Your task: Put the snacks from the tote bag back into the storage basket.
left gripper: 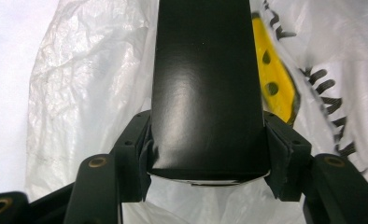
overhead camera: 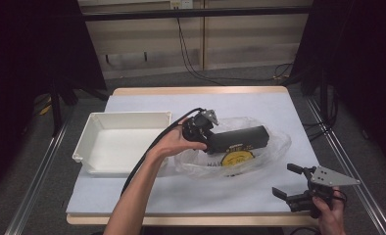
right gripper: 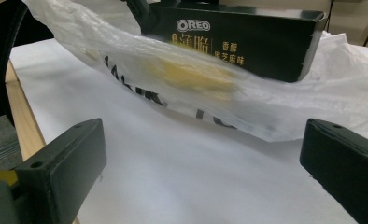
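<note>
Black Oreo box (overhead camera: 240,138) lengthwise over plastic bag (overhead camera: 274,147).

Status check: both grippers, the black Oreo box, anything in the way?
Left gripper shut on the black Oreo box, over the plastic bag. Right gripper open, empty, near table edge. White tray alongside, nothing blocking.

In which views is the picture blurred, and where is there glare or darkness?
High view: dark room sides, table evenly lit. Left gripper view: soft sheen on the black box, plastic bag bright, almost washed out. Right gripper view: near jaws blurred, the box lettering sharp.
</note>
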Available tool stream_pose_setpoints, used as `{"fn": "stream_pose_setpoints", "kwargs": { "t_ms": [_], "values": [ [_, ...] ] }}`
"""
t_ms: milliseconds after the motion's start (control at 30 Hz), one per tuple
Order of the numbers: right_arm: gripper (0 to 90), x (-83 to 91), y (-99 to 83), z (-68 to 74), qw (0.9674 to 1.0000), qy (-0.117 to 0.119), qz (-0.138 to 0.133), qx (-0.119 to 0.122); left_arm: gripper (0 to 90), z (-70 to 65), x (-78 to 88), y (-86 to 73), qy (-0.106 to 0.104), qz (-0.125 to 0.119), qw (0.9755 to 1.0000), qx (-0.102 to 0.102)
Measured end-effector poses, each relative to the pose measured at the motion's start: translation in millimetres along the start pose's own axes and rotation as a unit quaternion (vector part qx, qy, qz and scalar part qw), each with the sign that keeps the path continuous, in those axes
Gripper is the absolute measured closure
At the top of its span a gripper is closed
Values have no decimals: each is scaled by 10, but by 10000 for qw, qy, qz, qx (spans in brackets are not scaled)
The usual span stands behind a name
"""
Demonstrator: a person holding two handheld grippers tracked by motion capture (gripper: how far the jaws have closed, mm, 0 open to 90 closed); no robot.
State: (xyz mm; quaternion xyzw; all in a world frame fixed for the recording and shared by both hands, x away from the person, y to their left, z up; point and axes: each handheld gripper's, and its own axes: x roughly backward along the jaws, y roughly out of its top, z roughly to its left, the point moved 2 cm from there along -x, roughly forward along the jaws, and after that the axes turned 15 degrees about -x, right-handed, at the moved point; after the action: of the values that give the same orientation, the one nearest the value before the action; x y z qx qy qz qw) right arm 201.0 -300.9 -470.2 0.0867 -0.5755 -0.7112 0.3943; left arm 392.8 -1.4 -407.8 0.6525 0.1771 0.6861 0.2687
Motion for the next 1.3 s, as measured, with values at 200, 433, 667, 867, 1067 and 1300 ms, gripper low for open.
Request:
{"fn": "stream_pose_setpoints", "kwargs": {
  "t_ms": [200, 433, 667, 867, 1067, 1300],
  "values": [
    [0, 1, -2, 6, 10000, -68, 17, 20, 432, -9, -78, -11, 45, 210, 9998, -5],
    [0, 1, -2, 4, 10000, -38, -24, 4, 432, -29, 59, 4, 146, 63, 9997, -187],
    [0, 7, -10, 5, 9998, -132, -176, 25, 432, -88, 167, 12, 173, -8, 9994, -283],
    [0, 4, -17, 0, 9992, -218, -307, 118, 432, -125, 281, 10, 200, -70, 9992, -348],
    [0, -11, -22, 5, 9990, -238, -353, 146, 432, -157, 386, -35, 175, -76, 9991, -377],
    [0, -22, -27, 12, 9989, -213, -397, 130, 432, -225, 532, -89, 210, -169, 9988, -418]
  ]
}}
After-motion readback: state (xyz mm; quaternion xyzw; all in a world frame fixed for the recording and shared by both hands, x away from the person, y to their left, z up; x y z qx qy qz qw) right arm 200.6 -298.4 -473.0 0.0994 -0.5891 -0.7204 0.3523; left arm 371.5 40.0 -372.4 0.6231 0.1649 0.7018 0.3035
